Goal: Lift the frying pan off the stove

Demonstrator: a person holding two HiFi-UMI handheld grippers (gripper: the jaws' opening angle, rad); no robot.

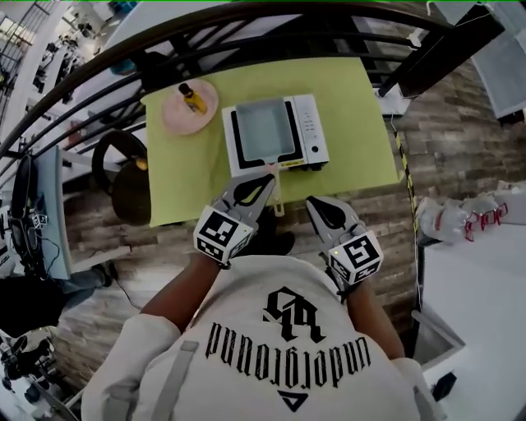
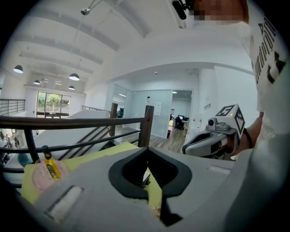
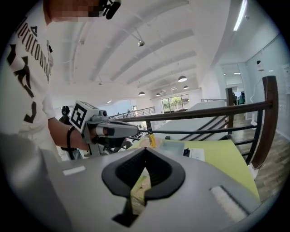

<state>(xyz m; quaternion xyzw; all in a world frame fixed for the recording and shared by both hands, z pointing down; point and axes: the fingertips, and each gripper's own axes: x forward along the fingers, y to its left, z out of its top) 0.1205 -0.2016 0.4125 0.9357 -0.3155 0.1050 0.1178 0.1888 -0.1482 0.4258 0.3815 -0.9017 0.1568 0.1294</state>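
A yellow-green table [image 1: 353,107] is seen from above in the head view, set on a wood-plank floor beside a dark metal railing [image 1: 246,25] that curves across the top of the frame. At the centre of the table a white portable stove [image 1: 311,130] is placed, and the square grey frying pan [image 1: 265,130] rests on it, its pale handle [image 1: 280,201] pointing down the frame toward the person. A round pink plate [image 1: 174,115] carrying a small yellow bottle [image 1: 193,99] lies to the upper left of the stove. The left gripper [image 1: 269,179] is held just beside the handle, and the right gripper [image 1: 314,201] a little to its right; both sets of jaws are closed tip to tip and nothing is gripped. Trouble could arise if the closed left tip knocked the handle, or if the thin handle were pinched far out, letting the pan tilt or twist. Only the head view shows the pan seated on the stove. In the left gripper view the pan is hidden behind the gripper's own body, while the plate is visible at lower left. The right gripper view shows pan and stove just past its jaws.
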